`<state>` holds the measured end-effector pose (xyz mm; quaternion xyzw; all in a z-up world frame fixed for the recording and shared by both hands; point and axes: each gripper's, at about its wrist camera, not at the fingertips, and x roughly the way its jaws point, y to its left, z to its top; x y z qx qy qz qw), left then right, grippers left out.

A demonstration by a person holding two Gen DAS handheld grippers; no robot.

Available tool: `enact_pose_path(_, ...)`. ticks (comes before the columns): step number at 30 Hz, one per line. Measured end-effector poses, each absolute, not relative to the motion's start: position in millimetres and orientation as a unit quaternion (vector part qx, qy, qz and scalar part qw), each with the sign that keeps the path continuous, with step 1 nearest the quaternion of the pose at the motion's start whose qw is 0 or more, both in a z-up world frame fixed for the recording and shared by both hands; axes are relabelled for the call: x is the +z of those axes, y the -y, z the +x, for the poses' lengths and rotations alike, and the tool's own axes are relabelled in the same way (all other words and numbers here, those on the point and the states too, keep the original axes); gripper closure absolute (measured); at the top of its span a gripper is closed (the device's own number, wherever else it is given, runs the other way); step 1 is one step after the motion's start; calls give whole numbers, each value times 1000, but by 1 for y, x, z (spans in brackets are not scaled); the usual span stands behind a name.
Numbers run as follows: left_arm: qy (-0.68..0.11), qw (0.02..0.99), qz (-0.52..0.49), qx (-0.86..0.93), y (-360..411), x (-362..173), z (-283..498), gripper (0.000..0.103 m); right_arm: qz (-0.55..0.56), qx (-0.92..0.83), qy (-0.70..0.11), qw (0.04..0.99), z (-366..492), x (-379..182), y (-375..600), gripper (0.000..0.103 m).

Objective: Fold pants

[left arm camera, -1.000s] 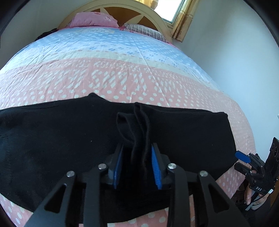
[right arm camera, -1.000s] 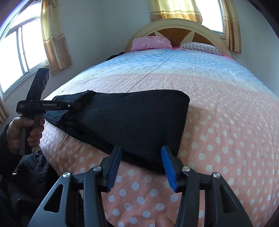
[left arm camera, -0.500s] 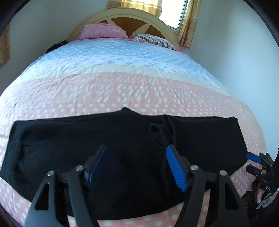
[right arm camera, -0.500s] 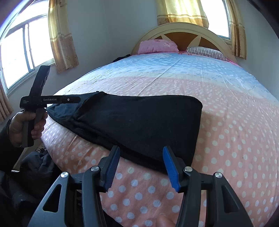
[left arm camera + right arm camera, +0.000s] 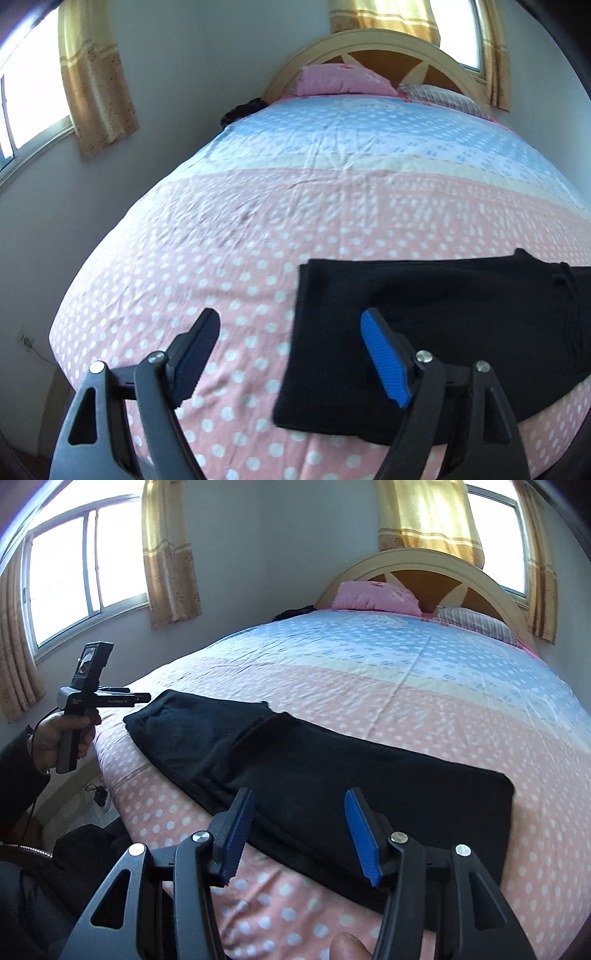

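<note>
Released a moment ago, black pants (image 5: 443, 332) lie on the bed (image 5: 295, 206) beneath both wide-apart, empty grippers, left gripper (image 5: 291, 354) just opened, right gripper (image 5: 299, 834) beside it.

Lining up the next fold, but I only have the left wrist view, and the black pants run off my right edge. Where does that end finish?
Observer: In the right wrist view the pants end in a squared-off edge lying flat on the bed, with bare cover beyond it.
Operator: And the right gripper?
Observer: The right gripper is open over the pants' near edge, with nothing pinched.
</note>
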<state>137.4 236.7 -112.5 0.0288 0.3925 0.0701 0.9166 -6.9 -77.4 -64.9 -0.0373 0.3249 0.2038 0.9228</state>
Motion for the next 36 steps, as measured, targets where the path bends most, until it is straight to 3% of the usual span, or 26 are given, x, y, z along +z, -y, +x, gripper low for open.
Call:
enact_pose_path(11,-409,911,-30,42,-248,-136,136,21,-72,244,-361,897,33,-99,-11,51)
enact_pose_path(13,-407,912,-39,30,-247,-138,135,21,-60,233,-374,896,39,-104,-9,72)
enact_pose_path(14,-407,912,-42,28,-247,-139,136,21,-52,234,-382,893,42,-105,-8,88)
enact_pose_path(17,-404,913,-50,21,-249,-141,135,21,-47,243,-383,890,39,-103,-7,97)
enact_pose_path(21,-404,913,-55,10,-251,-141,134,21,-66,257,-384,884,27,-104,-16,97)
enact_pose_path(25,-402,913,-62,1,-250,-144,135,19,-86,251,-378,887,26,-111,-18,96)
enact_pose_path(26,-403,913,-66,0,-251,-145,135,16,-84,247,-381,887,26,-110,-17,87)
enact_pose_path(27,-407,911,-69,-2,-250,-147,136,9,-83,244,-387,885,26,-108,-15,69)
enact_pose_path(29,-410,911,-52,0,-245,-151,136,7,-82,257,-382,884,19,-104,-10,51)
enact_pose_path(36,-407,912,-41,-17,-242,-151,137,8,-81,237,-362,898,-10,-95,30,51)
